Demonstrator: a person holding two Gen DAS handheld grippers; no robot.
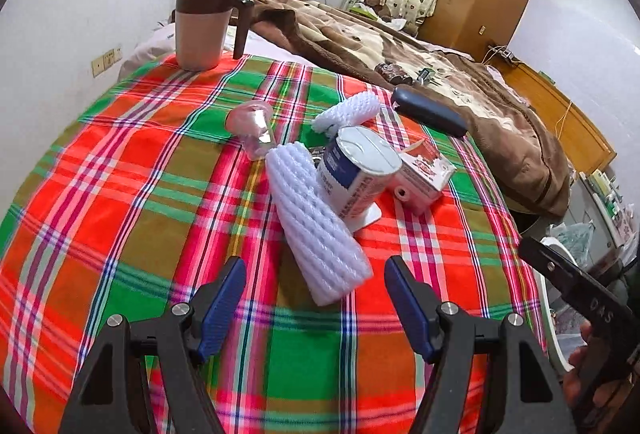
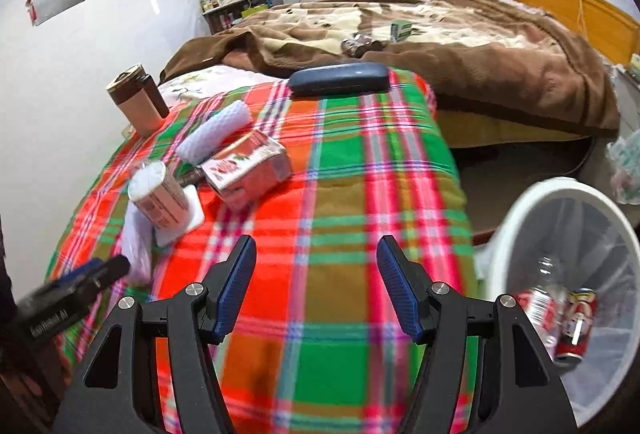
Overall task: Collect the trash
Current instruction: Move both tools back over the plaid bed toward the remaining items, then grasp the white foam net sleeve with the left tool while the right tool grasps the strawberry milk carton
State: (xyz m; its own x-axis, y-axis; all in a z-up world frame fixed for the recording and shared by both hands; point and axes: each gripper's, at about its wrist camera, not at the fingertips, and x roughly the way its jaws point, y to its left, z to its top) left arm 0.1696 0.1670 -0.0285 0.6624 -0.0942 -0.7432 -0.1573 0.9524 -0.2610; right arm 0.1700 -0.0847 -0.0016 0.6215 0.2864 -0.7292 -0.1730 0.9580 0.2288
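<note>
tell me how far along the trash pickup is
Done: a plastic bottle and a red can already lie in the white bin. In hand: nothing; the left tongs and the right tongs are both open and empty above the plaid cloth. Left: two foam sleeves, a white tub, a pink carton and a clear cup.
</note>
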